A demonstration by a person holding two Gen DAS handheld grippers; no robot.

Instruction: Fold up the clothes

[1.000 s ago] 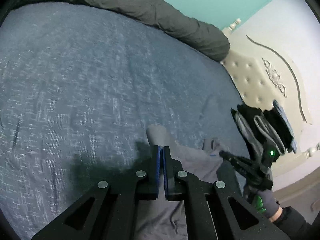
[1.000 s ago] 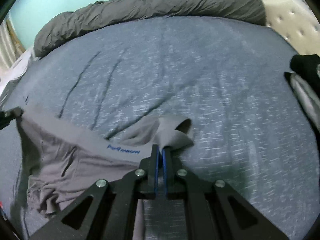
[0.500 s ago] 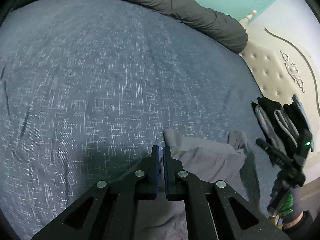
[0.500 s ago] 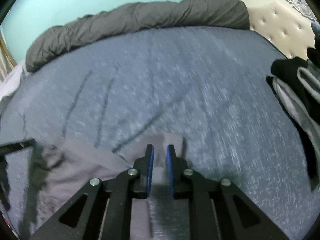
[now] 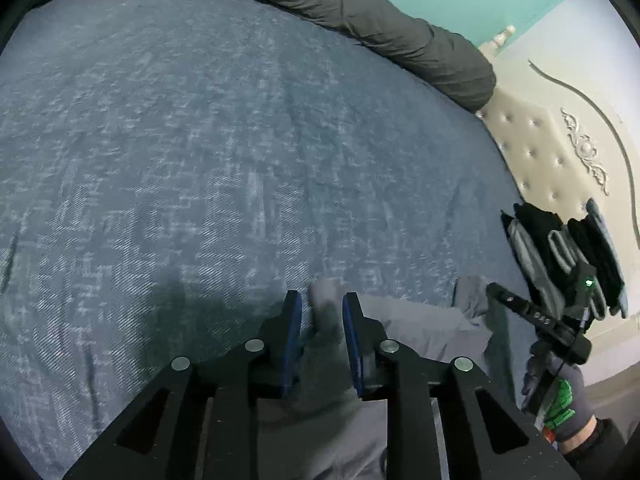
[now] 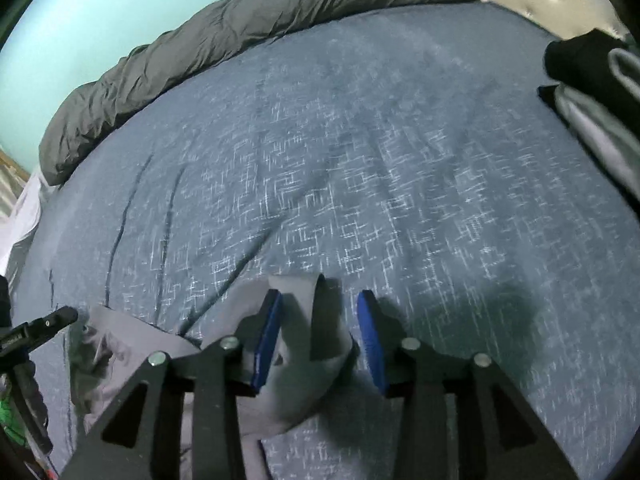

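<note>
Underwear point(image 5: 420, 324), grey, lies on the blue bedsheet point(image 5: 200, 160) at the near edge, well short of the dark duvet point(image 5: 360, 12) rolled along the far side. Both tools have just been opening. The left gripper point(image 5: 322, 312) has its jaws apart with one corner of the garment loose between the blue pads; no pad presses on it. The right gripper point(image 6: 318, 316) stands wider, jaws apart, and the other corner sits between them, curled up rather than flat.

Judging from this, the risks lie in the release. That right-hand corner stands up in a fold, so it may flop back or roll over once the tool lifts, leaving the edge uneven. Soft knit can also cling to a rubber pad; if either tool pulls away along the sheet instead of straight up, it could drag the cloth and undo the lay. The waistband between the two corners looks slack and bunched near the left tool, so the next fold may trap wrinkles.

A stack of folded clothes point(image 5: 560, 256) sits beside the garment, toward the headboard point(image 5: 540, 152); a wide swing by the right hand point(image 5: 564, 400) could knock it.
</note>
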